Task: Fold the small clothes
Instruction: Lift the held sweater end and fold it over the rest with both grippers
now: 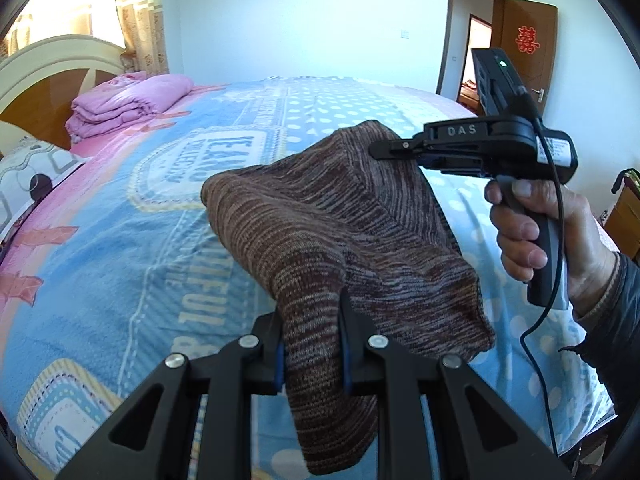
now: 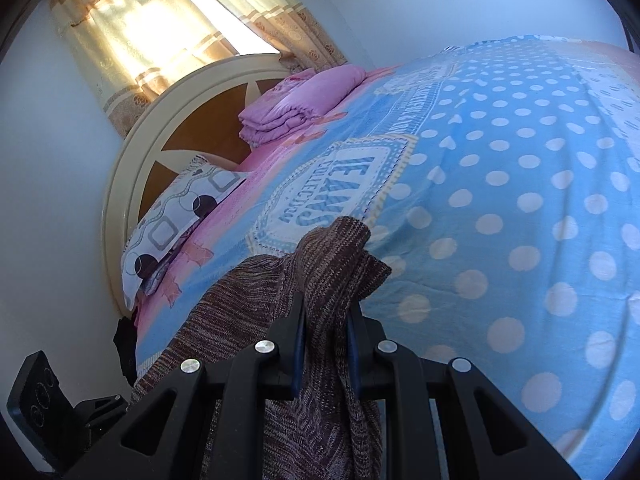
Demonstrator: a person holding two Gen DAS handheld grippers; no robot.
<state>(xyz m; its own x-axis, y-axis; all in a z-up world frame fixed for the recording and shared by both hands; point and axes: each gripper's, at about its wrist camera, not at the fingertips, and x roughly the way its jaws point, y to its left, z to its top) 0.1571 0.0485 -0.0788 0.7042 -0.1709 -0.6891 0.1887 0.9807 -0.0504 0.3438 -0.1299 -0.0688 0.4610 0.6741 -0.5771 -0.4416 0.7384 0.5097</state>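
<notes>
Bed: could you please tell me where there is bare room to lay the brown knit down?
Free: the polka-dot area of the blanket, right of the knit. Crowded: the headboard end, with the pink bedding and the pillow.

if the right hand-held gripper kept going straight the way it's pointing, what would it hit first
Apart from the brown knit garment already pinched in the right hand-held gripper, most likely the blue printed bedspread: the gripper tilts down toward the bed, and nothing else shows in that line. Depth is hard to judge here.

Blue polka-dot bed (image 2: 520,168), arched headboard (image 2: 132,168), sunlit curtains (image 2: 132,32), wooden door (image 1: 528,56)
</notes>
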